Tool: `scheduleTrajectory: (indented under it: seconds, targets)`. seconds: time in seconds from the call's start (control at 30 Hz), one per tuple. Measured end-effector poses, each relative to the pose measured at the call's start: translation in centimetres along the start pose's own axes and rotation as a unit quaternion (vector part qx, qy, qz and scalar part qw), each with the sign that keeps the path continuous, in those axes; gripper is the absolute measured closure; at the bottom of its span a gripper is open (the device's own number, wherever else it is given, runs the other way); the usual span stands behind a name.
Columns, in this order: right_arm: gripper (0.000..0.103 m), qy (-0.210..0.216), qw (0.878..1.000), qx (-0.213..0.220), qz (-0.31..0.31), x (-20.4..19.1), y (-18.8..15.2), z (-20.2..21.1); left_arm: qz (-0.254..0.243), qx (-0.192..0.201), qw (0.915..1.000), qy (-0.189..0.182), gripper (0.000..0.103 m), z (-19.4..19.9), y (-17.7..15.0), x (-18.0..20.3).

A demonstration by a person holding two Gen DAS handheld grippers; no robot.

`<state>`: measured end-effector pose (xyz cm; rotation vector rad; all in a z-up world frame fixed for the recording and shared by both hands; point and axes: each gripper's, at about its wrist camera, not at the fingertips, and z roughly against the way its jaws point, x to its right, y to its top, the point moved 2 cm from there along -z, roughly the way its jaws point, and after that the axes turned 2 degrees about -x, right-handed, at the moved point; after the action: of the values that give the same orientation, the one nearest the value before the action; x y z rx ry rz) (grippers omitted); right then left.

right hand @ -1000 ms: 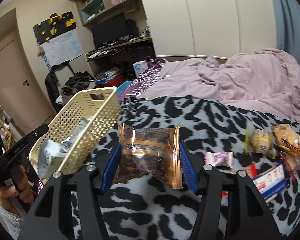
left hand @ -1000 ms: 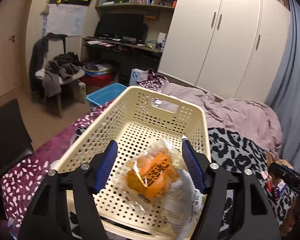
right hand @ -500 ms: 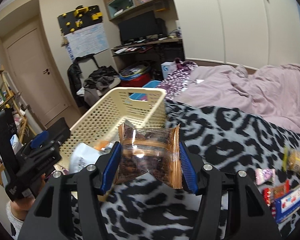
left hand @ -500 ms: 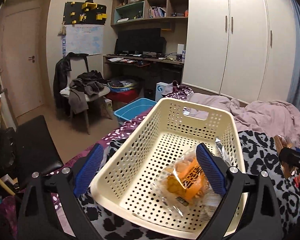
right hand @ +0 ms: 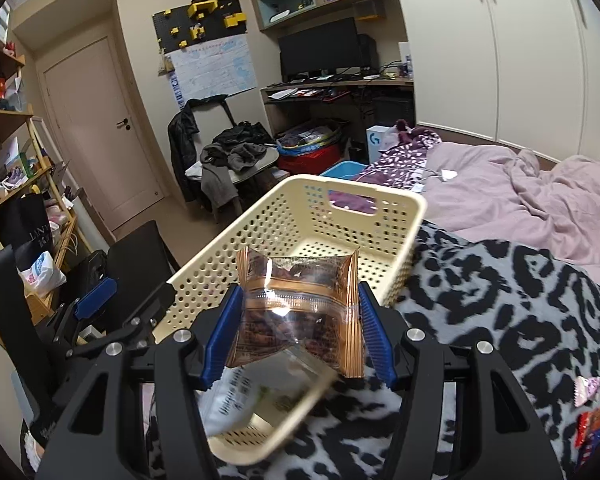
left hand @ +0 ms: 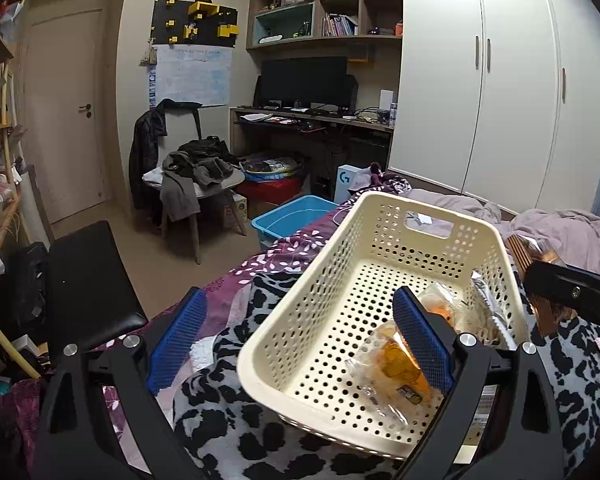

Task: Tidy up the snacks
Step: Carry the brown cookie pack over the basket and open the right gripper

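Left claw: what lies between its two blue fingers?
In the left wrist view, the cream basket's near left corner and leopard blanket lie between the open left claw's fingers.

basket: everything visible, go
The basket is cream plastic, rectangular, with perforated walls and floor, a rolled rim and a handle slot in the far end wall. It sits upright on the leopard-print blanket. Inside lie an orange snack pack and other wrapped snacks. The right gripper holds a brown snack packet over its near end.

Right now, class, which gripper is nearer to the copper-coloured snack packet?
Right. The right gripper is shut on the copper-coloured snack packet, holding it over the basket. The left gripper is open at the basket's near left rim.
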<state>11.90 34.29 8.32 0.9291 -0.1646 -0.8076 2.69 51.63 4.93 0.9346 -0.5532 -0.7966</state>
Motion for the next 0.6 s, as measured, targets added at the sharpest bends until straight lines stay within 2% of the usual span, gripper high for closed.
scheduleTrajectory:
  seconds: [0.33,0.4,0.43,0.6]
  targets:
    - [0.045,0.017,1.0,-0.007,0.012,-2.4,0.9,-2.5,0.009,0.001,0.9997,0.022,0.008,0.2,-0.4,-1.5]
    - [0.043,0.024,0.999,-0.01,0.02,-3.2,1.0,-3.0,0.011,0.0,0.9996,0.024,0.008,0.3,-0.5,-1.8]
    - [0.037,0.028,0.999,-0.011,0.024,-3.5,1.0,-3.2,0.012,0.0,0.9996,0.026,0.008,0.3,-0.5,-1.9]
    - [0.037,0.032,0.999,-0.007,0.03,-4.3,0.8,-3.2,0.012,0.0,0.9994,0.033,0.008,0.4,-0.7,-2.2]
